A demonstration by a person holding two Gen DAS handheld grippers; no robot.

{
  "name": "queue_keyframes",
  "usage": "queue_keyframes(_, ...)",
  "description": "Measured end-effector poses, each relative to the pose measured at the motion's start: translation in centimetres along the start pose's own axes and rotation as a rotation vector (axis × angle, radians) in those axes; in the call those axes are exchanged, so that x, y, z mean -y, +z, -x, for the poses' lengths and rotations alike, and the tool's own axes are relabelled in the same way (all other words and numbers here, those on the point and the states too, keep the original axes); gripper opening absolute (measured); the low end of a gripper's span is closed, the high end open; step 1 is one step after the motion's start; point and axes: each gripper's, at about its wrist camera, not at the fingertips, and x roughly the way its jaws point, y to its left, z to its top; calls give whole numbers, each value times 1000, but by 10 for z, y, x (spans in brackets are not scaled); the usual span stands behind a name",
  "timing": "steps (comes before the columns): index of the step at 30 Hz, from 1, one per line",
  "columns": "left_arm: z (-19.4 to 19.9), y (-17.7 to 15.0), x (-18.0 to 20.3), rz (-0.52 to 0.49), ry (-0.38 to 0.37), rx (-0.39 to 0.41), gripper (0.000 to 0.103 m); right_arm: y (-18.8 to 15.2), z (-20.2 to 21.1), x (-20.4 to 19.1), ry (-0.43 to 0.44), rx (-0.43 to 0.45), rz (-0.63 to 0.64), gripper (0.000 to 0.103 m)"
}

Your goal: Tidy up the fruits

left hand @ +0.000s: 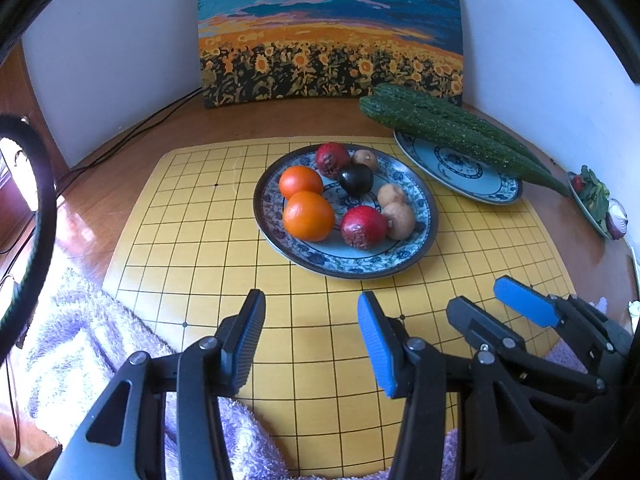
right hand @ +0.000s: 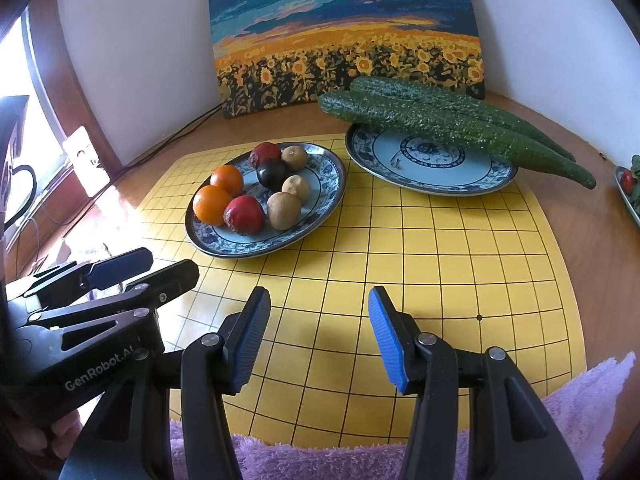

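Note:
A blue-patterned plate (left hand: 352,268) (right hand: 224,248) on the yellow grid mat holds two oranges (left hand: 308,216) (right hand: 212,205), two red fruits (left hand: 364,227) (right hand: 245,214), a dark plum (left hand: 355,179) (right hand: 271,174) and three brown round fruits (left hand: 400,220) (right hand: 284,210). A second blue plate (left hand: 460,172) (right hand: 428,160) behind it carries two long green cucumbers (left hand: 452,132) (right hand: 448,124). My left gripper (left hand: 312,332) is open and empty above the mat's near part. My right gripper (right hand: 320,328) is open and empty beside it; it also shows in the left wrist view (left hand: 488,304).
A sunflower painting (left hand: 328,32) leans on the white wall behind the plates. A purple fluffy towel (left hand: 80,344) (right hand: 580,400) lies along the near edge. A small dish of vegetables (left hand: 596,200) sits far right. Cables (left hand: 132,136) run along the back left.

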Motion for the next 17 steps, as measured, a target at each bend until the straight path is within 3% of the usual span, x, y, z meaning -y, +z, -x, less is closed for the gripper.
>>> queue_keyframes(17,-1,-3,-3,11,-5,-2,51,-1,-2,-2,-2,-4,4,52)
